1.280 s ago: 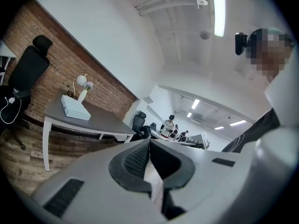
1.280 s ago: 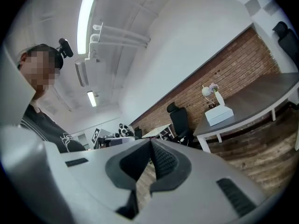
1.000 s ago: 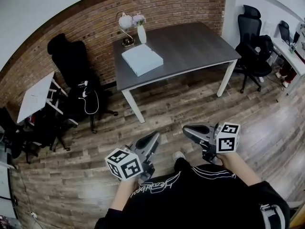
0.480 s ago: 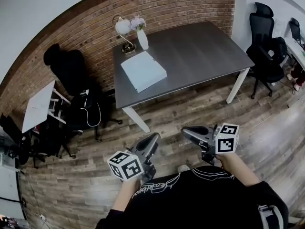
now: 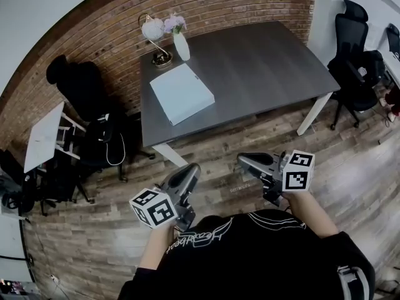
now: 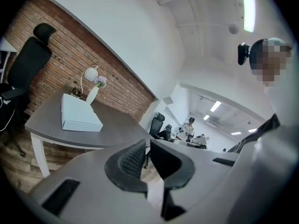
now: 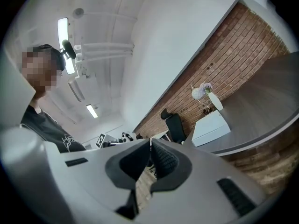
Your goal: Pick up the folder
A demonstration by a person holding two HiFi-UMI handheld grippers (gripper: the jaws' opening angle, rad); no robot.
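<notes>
The folder [image 5: 181,92] is a pale blue-white flat box lying on the left part of the dark grey table [image 5: 269,67]; it also shows as the folder [image 6: 77,115] in the left gripper view and the folder [image 7: 211,127] in the right gripper view. My left gripper [image 5: 189,173] is shut and empty, held over the wooden floor short of the table's near edge. My right gripper [image 5: 245,162] is shut and empty too, level with it on the right. Both are well apart from the folder.
A white vase with flowers [image 5: 180,41] and a round lamp [image 5: 153,33] stand behind the folder by the brick wall. Black office chairs stand left [image 5: 81,95] and right [image 5: 356,61] of the table. A small white side table [image 5: 44,136] sits far left.
Both grippers and the person have come closer to the table; the table and folder now sit lower and larger in the head view. Jaws stay shut.
</notes>
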